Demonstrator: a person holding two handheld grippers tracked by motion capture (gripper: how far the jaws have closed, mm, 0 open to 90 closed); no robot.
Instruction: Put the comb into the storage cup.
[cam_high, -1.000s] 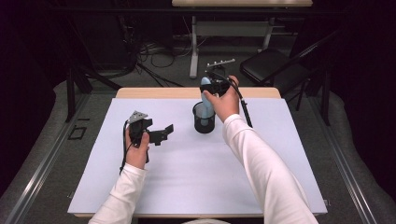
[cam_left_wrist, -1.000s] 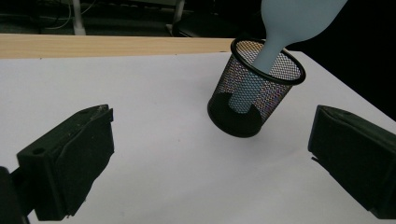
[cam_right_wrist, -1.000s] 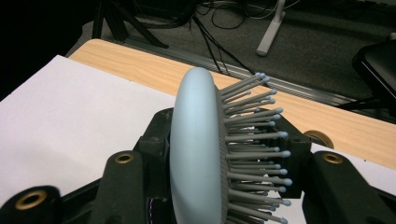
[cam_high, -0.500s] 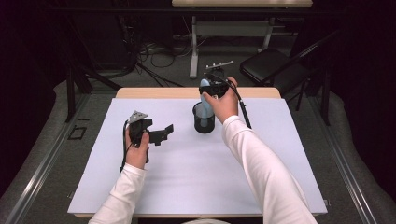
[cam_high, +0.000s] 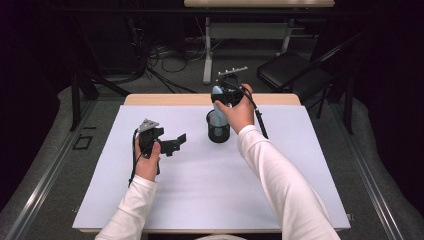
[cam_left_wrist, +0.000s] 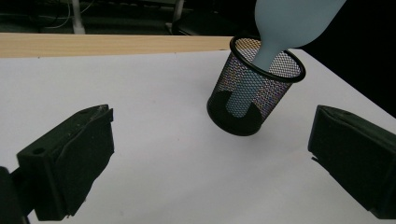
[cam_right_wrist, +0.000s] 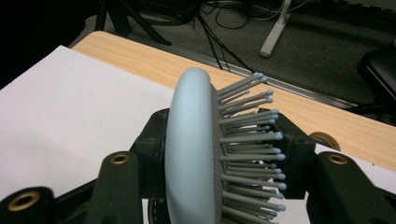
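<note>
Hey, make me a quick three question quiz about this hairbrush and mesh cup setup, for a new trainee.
1. True or false: the hairbrush has its handle down inside the mesh cup.
2. Which gripper holds the brush head? A) left gripper B) right gripper
3. What covers the table?

Key: 1. True. 2. B; its jaws, just opening slightly, sit on either side of the brush head. 3. A white sheet.

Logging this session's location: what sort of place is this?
Probably a lab or recording room, not a home: a white-covered table under a fixed camera, loose cables on the floor behind it, and a folding chair by a second desk.
</note>
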